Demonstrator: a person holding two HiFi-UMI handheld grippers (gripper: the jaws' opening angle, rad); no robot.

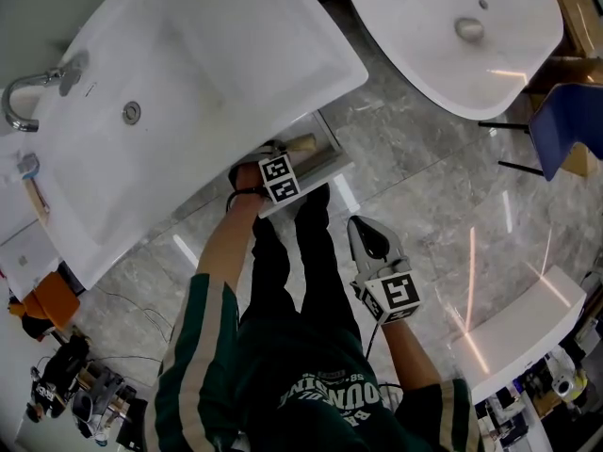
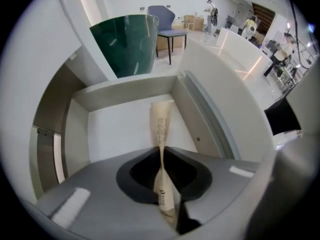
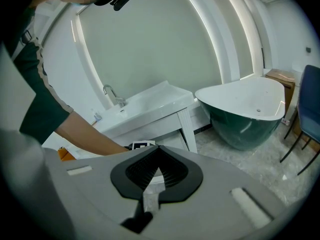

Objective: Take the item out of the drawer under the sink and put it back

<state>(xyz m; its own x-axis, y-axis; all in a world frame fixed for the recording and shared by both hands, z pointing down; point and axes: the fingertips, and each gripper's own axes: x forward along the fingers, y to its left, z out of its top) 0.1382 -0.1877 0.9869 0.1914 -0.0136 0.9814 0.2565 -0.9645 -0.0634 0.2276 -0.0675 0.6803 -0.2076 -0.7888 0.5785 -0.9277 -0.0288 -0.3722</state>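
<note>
A beige, flattened tube [image 2: 161, 124] lies along the open white drawer [image 2: 125, 95] under the sink [image 1: 188, 73]. My left gripper [image 2: 161, 156] points steeply down into the drawer and is shut on the tube's near end, pinching it thin between the pads. From the head view, the left gripper [image 1: 279, 158] reaches into the drawer [image 1: 332, 163] at the sink's front edge, with the tube's [image 1: 301, 142] far end showing beyond it. My right gripper [image 1: 362, 232] hangs over the marble floor beside the person's legs; its jaws [image 3: 152, 176] are shut with nothing between them.
A white-lined, green-sided bathtub [image 1: 452, 26] stands to the right of the sink, and a blue chair [image 1: 565, 125] beyond it. A faucet [image 1: 24, 92] sits at the sink's far left. Cluttered tools lie on the floor at the lower left. A white counter [image 1: 528, 318] stands at the right.
</note>
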